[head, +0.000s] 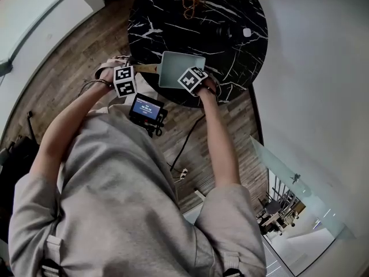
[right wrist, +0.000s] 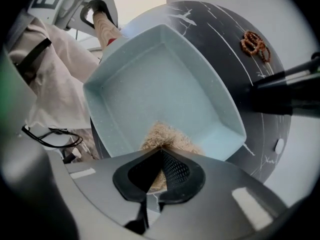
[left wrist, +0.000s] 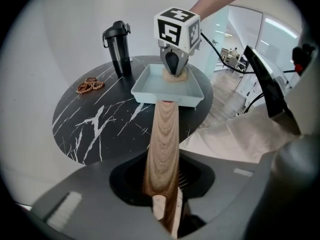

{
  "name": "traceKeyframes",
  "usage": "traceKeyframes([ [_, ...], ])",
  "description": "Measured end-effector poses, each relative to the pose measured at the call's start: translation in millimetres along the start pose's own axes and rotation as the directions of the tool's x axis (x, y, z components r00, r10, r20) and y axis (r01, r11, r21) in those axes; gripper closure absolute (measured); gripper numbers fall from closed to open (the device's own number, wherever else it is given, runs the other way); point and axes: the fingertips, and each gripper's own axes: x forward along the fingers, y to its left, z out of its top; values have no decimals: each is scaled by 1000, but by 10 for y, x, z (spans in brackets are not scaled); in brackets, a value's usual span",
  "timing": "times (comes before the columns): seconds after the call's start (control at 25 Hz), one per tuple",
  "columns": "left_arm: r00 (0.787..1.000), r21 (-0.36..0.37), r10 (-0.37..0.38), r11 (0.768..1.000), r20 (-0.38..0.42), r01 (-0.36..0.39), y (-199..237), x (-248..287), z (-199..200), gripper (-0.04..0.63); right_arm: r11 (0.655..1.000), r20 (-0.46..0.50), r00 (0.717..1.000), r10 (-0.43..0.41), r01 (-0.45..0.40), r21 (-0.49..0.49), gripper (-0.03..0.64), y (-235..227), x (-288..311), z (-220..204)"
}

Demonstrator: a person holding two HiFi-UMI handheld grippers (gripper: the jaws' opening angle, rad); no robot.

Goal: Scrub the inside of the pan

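Note:
A square pale blue pan (head: 180,68) rests near the front edge of a round black marble table (head: 230,16). Its wooden handle (left wrist: 164,134) runs back between the jaws of my left gripper (left wrist: 167,204), which is shut on it. My right gripper (right wrist: 157,156) points steeply down into the pan's near side and is shut on a tan fibrous scrubber (right wrist: 165,136), which presses on the pan floor (right wrist: 160,84). In the left gripper view the right gripper (left wrist: 175,71) stands at the pan's far rim with the scrubber (left wrist: 183,77) under it. In the head view the marker cubes hide both sets of jaws.
A black bottle (left wrist: 117,46) stands at the back of the table, and a brown knotted item (left wrist: 90,85) lies near it. A small screen device (head: 145,109) hangs at the person's chest. A cable (head: 184,143) lies on the wooden floor below.

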Motion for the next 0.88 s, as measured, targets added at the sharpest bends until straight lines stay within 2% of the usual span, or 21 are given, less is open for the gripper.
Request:
traceKeyframes([
  [0.12, 1000, -14, -6, 1000, -7, 6, -18, 6, -12, 499, 991, 62, 995, 76, -82, 102, 601, 44, 11, 4],
  [0.28, 1000, -35, -14, 999, -12, 13, -10, 8, -13, 492, 968, 139, 985, 106, -134, 211, 601, 61, 36, 17],
  [0.64, 1000, -44, -18, 999, -21, 17, -2, 28, -29, 488, 944, 167, 978, 122, -167, 286, 601, 112, 54, 54],
  [0.88, 1000, -35, -20, 999, -24, 19, -2, 22, -30, 492, 921, 201, 964, 174, -232, 313, 601, 206, 23, 185],
])
